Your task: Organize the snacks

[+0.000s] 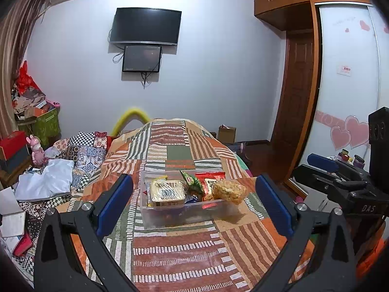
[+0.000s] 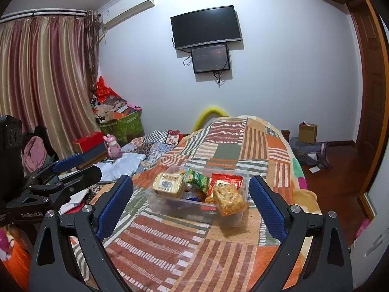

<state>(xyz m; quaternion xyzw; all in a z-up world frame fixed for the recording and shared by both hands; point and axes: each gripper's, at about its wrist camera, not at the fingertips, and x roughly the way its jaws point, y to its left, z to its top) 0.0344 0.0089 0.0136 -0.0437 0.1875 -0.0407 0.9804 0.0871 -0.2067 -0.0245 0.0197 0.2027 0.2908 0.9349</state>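
On the patchwork bedspread (image 1: 184,255), a clear rectangular bin (image 1: 180,215) holds crinkly snacks (image 1: 194,185).

The left gripper (image 1: 194,202) and the right gripper (image 2: 190,204) hover side by side, both tilted slightly downward, each with its blue-padded jaws spread wide and gripping nothing.

"DAS" on right tool (image 1: 340,170).
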